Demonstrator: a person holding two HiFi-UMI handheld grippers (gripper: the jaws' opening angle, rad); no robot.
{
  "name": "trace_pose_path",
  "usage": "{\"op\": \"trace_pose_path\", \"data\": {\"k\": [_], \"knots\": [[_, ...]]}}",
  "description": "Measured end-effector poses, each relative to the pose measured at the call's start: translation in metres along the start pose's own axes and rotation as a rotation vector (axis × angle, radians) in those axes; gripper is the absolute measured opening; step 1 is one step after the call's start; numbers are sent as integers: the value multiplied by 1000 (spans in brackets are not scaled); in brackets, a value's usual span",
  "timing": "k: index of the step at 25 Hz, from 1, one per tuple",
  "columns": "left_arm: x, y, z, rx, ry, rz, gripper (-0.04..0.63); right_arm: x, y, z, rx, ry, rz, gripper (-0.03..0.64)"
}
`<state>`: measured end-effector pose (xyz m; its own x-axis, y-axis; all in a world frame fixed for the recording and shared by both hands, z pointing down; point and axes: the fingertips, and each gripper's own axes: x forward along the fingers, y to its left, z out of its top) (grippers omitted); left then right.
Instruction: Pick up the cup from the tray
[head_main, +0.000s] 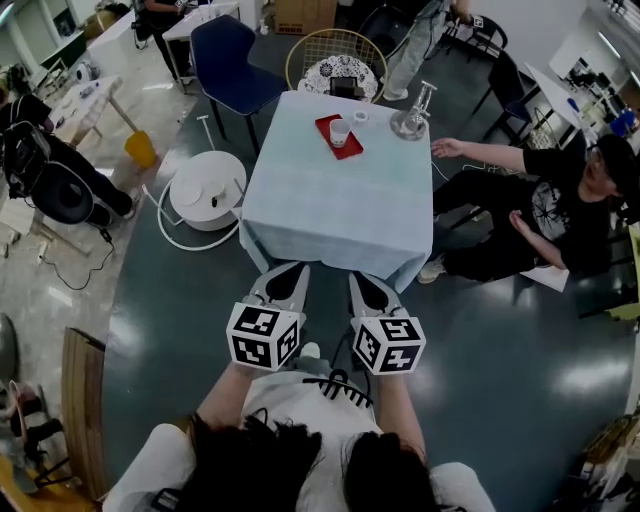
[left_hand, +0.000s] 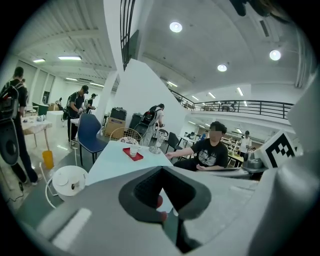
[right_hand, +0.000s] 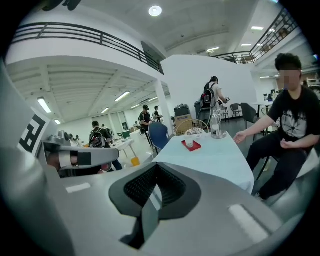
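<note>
The cloth-covered surface (head_main: 330, 215) stands ahead. The left hand-held gripper (head_main: 288, 270) and right hand-held gripper (head_main: 363, 280) hover at its near edge, jaws together (nothing between them). Near the far edge, a red tray (head_main: 352, 150) carries the upright white cup (head_main: 340, 131).

my right tool (right_hand: 152, 200) has its jaws pressed together, nothing between them. beyond them a pale-clothed counter (right_hand: 210, 162) carries a red tray (right_hand: 195, 146) near its far end, a white cup (right_hand: 189, 142) upright on it. a glass bottle (right_hand: 216, 125) stands near the tray. a person (right_hand: 290, 120) sits at the counter's right side.
</note>
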<state>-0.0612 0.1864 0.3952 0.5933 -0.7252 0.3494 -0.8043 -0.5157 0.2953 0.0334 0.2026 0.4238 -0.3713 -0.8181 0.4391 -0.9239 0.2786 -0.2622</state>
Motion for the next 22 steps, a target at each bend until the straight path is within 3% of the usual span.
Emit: {"op": "trace_pose_path", "data": {"k": [15,22], "knots": [[15,-13,-6,1,-4,38,0,-5,-23,8,-12,-27,66,143],[36,-4,-3,16,2,34,0,12,-39,17,-9,-53,41,136]]}}
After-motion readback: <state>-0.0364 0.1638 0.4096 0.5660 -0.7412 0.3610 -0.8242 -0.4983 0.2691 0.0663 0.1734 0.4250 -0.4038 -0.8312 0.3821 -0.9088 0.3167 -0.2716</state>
